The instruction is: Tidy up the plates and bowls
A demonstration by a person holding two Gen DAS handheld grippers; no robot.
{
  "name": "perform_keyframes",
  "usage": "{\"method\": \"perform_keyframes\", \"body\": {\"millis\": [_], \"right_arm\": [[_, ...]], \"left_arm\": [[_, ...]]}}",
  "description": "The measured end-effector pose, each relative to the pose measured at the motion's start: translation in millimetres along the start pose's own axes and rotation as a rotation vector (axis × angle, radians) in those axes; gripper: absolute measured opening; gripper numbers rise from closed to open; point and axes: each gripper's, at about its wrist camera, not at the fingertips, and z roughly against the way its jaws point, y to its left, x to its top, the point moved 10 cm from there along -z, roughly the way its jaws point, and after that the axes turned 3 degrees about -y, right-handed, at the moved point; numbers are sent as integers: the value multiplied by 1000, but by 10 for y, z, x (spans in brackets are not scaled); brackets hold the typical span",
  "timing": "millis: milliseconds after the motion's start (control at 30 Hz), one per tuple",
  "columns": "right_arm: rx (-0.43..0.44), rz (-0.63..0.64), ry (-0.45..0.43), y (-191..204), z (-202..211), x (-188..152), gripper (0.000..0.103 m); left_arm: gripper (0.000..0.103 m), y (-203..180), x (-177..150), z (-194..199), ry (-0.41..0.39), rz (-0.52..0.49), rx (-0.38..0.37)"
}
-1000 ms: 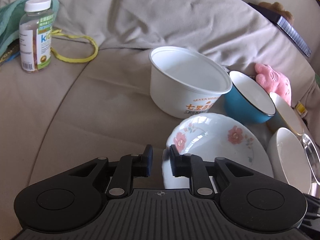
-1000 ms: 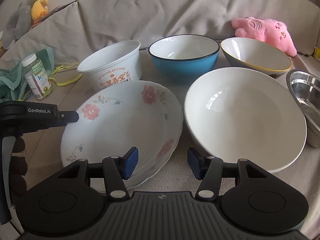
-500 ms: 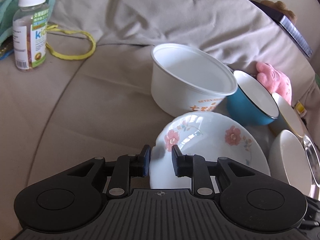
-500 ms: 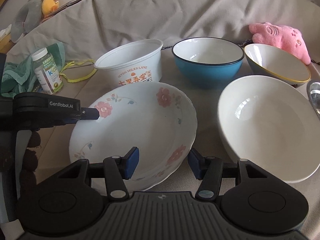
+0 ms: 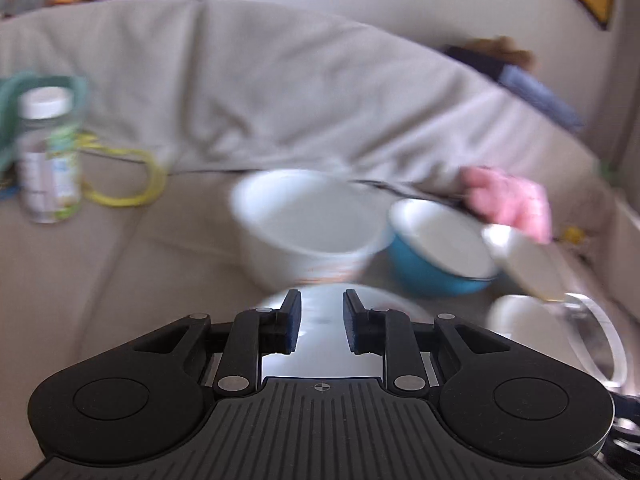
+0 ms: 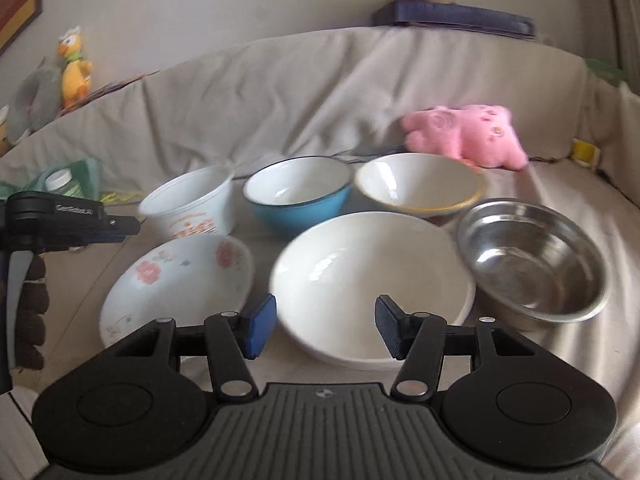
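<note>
A sofa draped in a beige cover [image 6: 320, 92] is seen, and on its seat the dishes are laid out in two rows: a printed plastic tub [image 6: 188, 210], a blue bowl [image 6: 298, 200] and a yellow-rimmed bowl [image 6: 418, 184] behind, a flowered plate [image 6: 176, 280], a large white bowl [image 6: 372, 284] and a steel bowl [image 6: 532, 260] in front. The right hand-held gripper [image 6: 325, 326] is held over the white bowl's near rim, jaws moderately apart, nothing gripped. The left hand-held gripper [image 5: 319, 326] is kept narrow over the flowered plate [image 5: 320, 312], apparently empty, though blur hides contact. Stacking seems not yet begun; a rim must next be straddled and pinched.
</note>
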Motion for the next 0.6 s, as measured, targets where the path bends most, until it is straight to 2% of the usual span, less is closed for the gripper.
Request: {"method": "perform_keyframes", "body": {"millis": [100, 167, 267, 400, 500, 600], "right_arm": [[-58, -132, 22, -445, -6, -61, 55], [-59, -212, 56, -620, -74, -113, 55], [-41, -310, 104, -778, -214, -201, 55], [-11, -374, 135, -856, -393, -266, 55], [9, -370, 136, -839, -501, -278, 55], [34, -341, 136, -774, -619, -248, 47]], "left_arm": [[25, -546, -87, -195, 101, -12, -164], [25, -890, -191, -359, 152, -58, -206], [25, -1201, -283, -555, 168, -136, -194], [25, -1344, -316, -793, 189, -166, -143], [27, -1417, -324, -929, 201, -220, -91], [27, -1432, -356, -1061, 231, -239, -63]]}}
